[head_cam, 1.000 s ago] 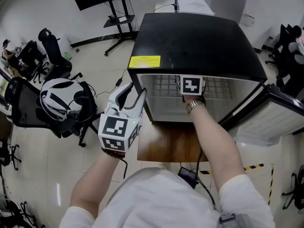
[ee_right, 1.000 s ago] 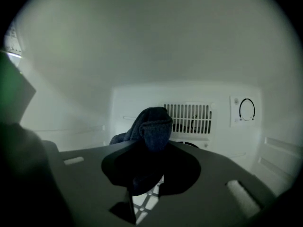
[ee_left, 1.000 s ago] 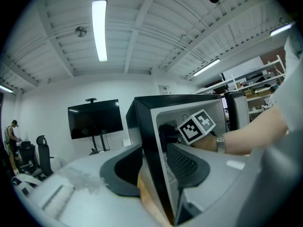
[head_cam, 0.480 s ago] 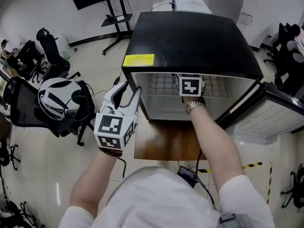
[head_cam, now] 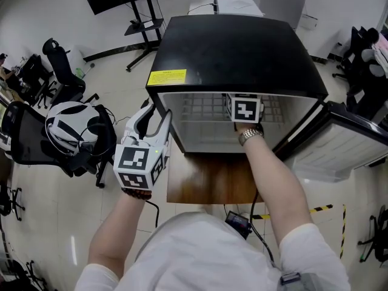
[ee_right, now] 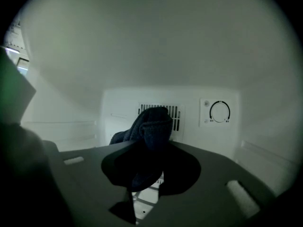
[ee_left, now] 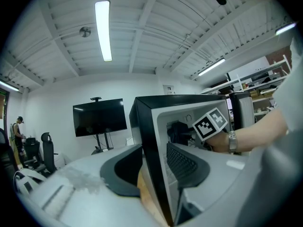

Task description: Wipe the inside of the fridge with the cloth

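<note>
From above, the black fridge (head_cam: 236, 47) sits on a low wooden bench (head_cam: 209, 180), set back so that the bench's front edge lies bare. Its door (head_cam: 345, 144) hangs wide open off the right side. Inside, a white wire shelf (head_cam: 206, 109) runs across the cavity, and I can make out nothing lying on the part that shows. The right gripper (head_cam: 244, 110) reaches in over that shelf, right of the middle. Only its marker cube and the wrist behind it are visible under the fridge's top edge. The left gripper (head_cam: 156, 115) is held outside, at the fridge's front left corner, below the yellow label (head_cam: 167, 76).

In the left gripper view, the tongs stand apart. The black front edge of the fridge's left wall runs up through the gap between them, and a strip of the bench's wood shows between that edge and the left pad. Past it, the other arm goes into the white interior.

In the right gripper view, the tongs are clamped on the dark blue cloth (ee_right: 152, 124), which bunches up above the pads. It is held deep inside the fridge, in front of the back wall's vent grille (ee_right: 176, 113), left of the dial (ee_right: 219, 111). I cannot tell whether the cloth touches that wall. A bit of wire shelf shows below the jaws.
</note>
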